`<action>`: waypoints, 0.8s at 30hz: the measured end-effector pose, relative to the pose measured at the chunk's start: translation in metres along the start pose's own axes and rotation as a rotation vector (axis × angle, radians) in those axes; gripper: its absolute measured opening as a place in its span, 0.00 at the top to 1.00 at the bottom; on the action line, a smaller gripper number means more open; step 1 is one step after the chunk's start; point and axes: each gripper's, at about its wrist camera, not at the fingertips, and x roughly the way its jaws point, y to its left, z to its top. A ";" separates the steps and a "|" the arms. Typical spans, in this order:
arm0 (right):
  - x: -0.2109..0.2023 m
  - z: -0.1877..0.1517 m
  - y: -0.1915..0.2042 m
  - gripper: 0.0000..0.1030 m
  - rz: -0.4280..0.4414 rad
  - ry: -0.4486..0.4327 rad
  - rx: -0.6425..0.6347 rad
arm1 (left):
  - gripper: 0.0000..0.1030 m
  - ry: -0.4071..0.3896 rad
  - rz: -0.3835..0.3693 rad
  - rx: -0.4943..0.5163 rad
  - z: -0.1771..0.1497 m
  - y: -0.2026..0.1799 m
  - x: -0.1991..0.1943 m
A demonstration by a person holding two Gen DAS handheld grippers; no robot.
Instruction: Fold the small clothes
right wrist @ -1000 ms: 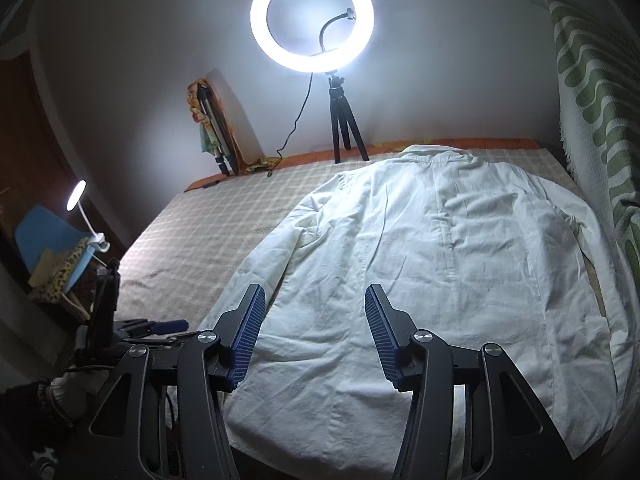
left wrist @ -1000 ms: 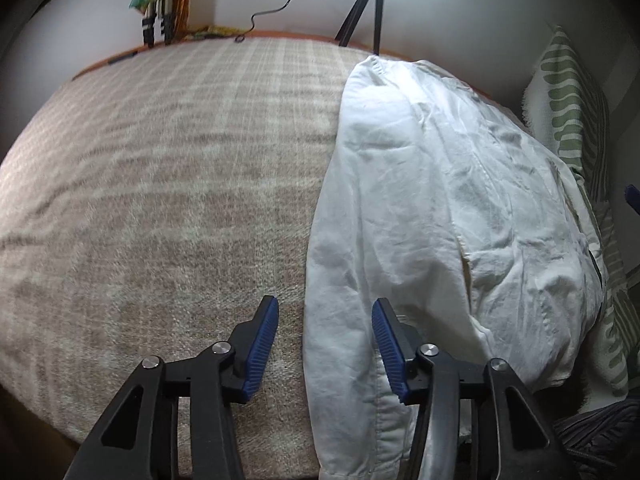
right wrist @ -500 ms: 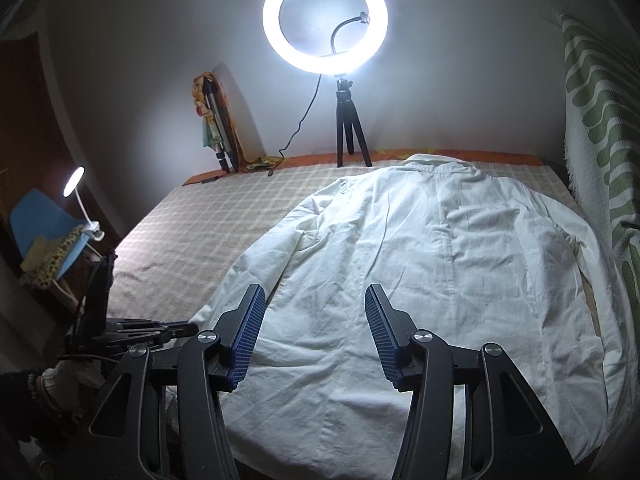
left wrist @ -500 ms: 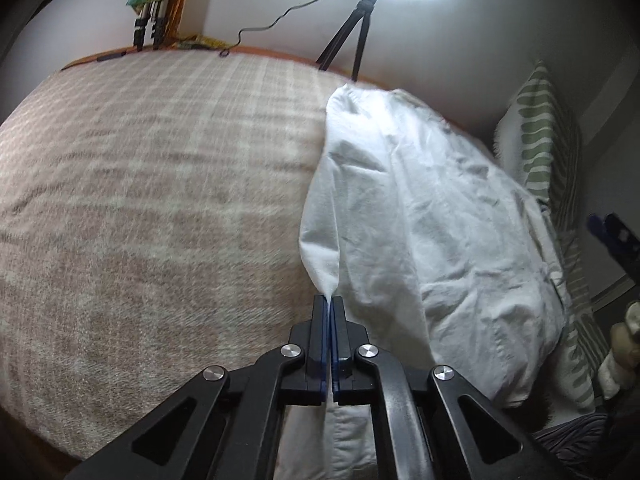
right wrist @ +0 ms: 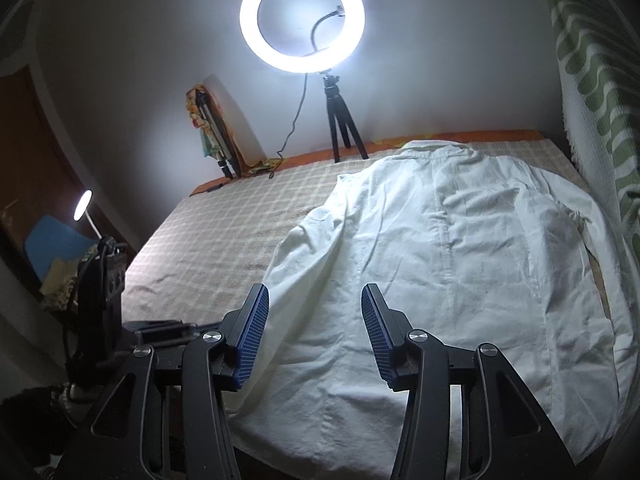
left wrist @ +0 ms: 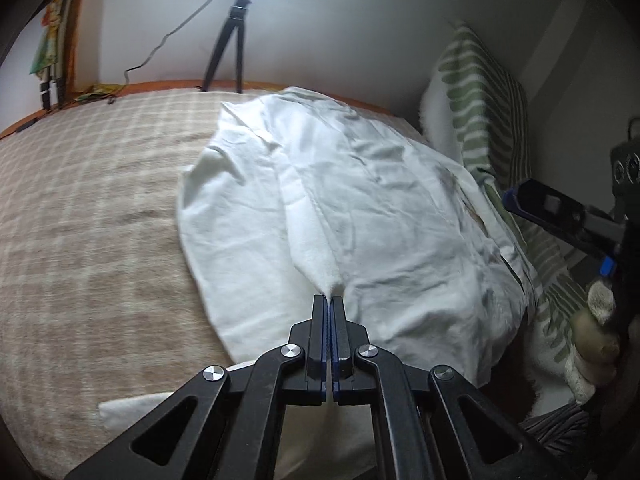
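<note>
Between the tips of the left gripper (left wrist: 329, 300) a pinch of white cloth is caught: its jaws are pressed together on the near edge of the white shirt (left wrist: 360, 216), and the fabric rises from the tips in a narrow tented ridge that runs away from the camera toward the collar end. Pulled up this way, the left side of the shirt is lifted off the bed (left wrist: 88, 208) and leans over the body of the garment.

The right gripper (right wrist: 314, 320) hovers above the shirt's lower part with its jaws standing apart and nothing between them; they have just been closing a little, yet no cloth is touched by the blue pads.

Outward from both, the shirt (right wrist: 460, 260) lies on the checked bed cover with its long axis running from the near hem to the collar at the far side, by the tripod of the ring light (right wrist: 302, 20). A green-patterned cloth (right wrist: 592, 92) stands along the shirt's right edge.

The fold looks barely begun: one side gripped, not yet laid over. What the coming move turns on is that the garment's body lies to the right of the left jaws, across the long axis, so the held edge would have to travel sideways toward the right gripper, which is nearer the middle and could pin or take the hem.
</note>
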 end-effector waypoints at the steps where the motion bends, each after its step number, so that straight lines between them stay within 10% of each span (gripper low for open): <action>1: 0.001 -0.001 -0.006 0.54 -0.001 0.011 0.015 | 1.00 0.013 -0.010 0.022 -0.001 -0.006 0.002; 6: 0.006 -0.006 -0.017 0.54 -0.020 0.052 0.025 | 0.58 0.025 -0.026 0.102 -0.016 -0.028 -0.004; 13: 0.021 -0.019 -0.010 0.54 -0.042 0.114 -0.026 | 0.57 -0.023 -0.086 0.065 -0.038 -0.011 -0.055; 24: 0.050 -0.037 0.025 0.54 -0.002 0.193 -0.102 | 0.33 -0.016 0.166 -0.004 -0.057 0.069 -0.055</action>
